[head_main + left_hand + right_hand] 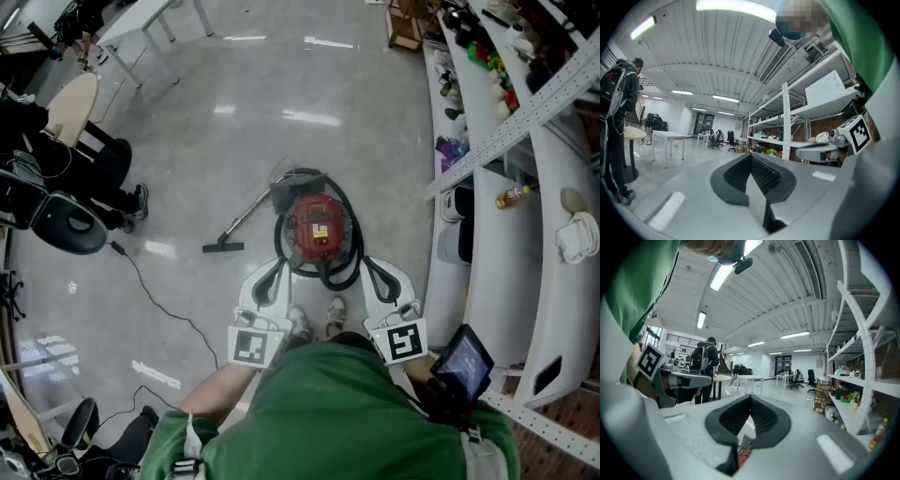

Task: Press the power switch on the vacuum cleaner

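The red vacuum cleaner stands on the floor just ahead of my feet, with its black hose coiled round it. Its wand runs left to the floor head. My left gripper and right gripper are held side by side above the floor, near the vacuum's rear, one on each side. Both point forward and touch nothing. The left gripper is shut with its pads meeting, as is the right gripper. A sliver of the red vacuum shows under the right gripper.
White shelving with bottles and small items runs along the right. A person in black stands by a round table and a black chair at the left. A black cable trails across the glossy floor.
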